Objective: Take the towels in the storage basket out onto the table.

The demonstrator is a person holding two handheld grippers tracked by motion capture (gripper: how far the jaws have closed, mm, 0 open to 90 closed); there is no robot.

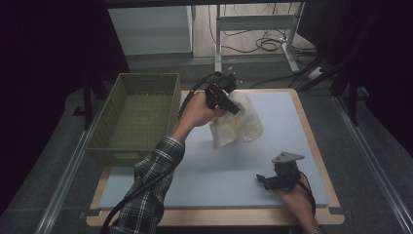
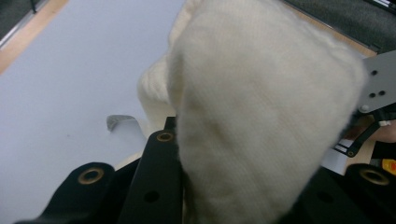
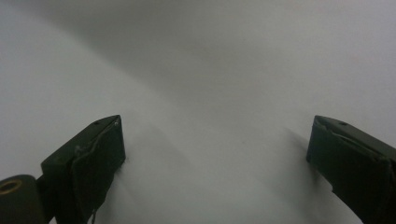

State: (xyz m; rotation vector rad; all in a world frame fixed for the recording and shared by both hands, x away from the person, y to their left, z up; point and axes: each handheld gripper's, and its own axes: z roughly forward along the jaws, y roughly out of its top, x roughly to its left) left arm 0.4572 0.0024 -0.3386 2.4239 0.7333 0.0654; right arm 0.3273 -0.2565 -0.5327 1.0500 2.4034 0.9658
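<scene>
Grey-blue mat (image 1: 292, 126) over a wood-edged table, dim room w/ cables on the floor behind: I've got the left gripper (image 1: 229, 105) up over the far-middle of the mat, jaws pinched on a cream knit cloth (image 1: 236, 124) that hangs off them, its lower end at or just above the mat; can't tell if it touches. In the left gripper view the cloth (image 2: 261, 116) bulges thick btwn the black jaws, so they're nearly closed on it, not wide. My right gripper (image 1: 265, 181) rests low at the near-right of the mat, well apart from the cloth, jaws spread wide w/ nothing btwn them but bare mat (image 3: 210, 70). Green woven basket (image 1: 139, 117) sits just left of the mat, empty as far as I can see. Step in hand, I'd judge: carrying the cloth. Next move prob. calls for swinging left over the basket rim, keeping the grip till the cloth's inside.
</scene>
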